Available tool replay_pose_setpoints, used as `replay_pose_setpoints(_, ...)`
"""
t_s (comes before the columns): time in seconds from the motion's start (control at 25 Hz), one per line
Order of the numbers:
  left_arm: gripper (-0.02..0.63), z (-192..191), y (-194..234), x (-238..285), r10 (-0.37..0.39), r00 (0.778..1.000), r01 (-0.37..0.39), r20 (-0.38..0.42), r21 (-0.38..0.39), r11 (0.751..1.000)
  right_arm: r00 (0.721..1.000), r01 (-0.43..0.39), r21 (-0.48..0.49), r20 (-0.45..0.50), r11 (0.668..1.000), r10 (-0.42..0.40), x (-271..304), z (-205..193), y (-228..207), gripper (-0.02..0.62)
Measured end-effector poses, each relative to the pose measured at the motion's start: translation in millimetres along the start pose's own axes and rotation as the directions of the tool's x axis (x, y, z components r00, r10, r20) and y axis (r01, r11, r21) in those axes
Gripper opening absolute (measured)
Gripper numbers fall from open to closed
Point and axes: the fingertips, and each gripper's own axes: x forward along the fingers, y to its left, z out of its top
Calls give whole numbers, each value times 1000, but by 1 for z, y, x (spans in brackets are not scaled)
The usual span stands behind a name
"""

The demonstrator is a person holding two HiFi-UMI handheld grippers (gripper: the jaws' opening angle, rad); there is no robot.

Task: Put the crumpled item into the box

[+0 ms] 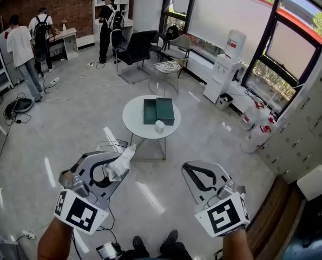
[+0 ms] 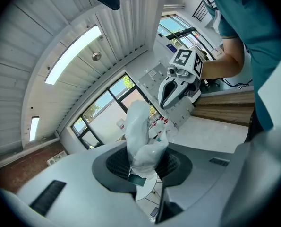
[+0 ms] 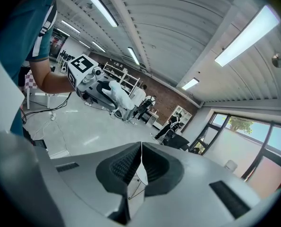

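My left gripper (image 1: 122, 160) is shut on a crumpled white item (image 1: 119, 164), which sticks up out of its jaws. The left gripper view shows the crumpled item (image 2: 141, 138) pinched between the ribbed pads (image 2: 117, 163). A dark green box (image 1: 159, 111) lies open on a small round white table (image 1: 129, 124) some way ahead, with a small white object (image 1: 159, 126) beside it. My right gripper (image 1: 186, 168) hangs at the lower right, shut with nothing in it; in its own view the jaws (image 3: 140, 162) meet edge to edge.
Black chairs (image 1: 136, 46) stand behind the table. A water dispenser (image 1: 225, 69) and water jugs (image 1: 256, 129) line the window wall. People (image 1: 21, 50) stand at the back left near shelves. Cables (image 1: 17, 107) lie on the floor at the left.
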Motion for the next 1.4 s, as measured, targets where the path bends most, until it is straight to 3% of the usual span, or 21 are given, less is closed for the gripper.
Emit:
replay_pose_setpoints(0.84,117,-25,66,117,101,983,-106,-153,-24,994,983,-146,-56,106,988,151,100,-44,-121,38)
replay_pose_setpoints(1.4,117,-17,73,213,148,966,-157,-211,-29,987,968,-188,-77,152,979,198,122,-102,-204,38)
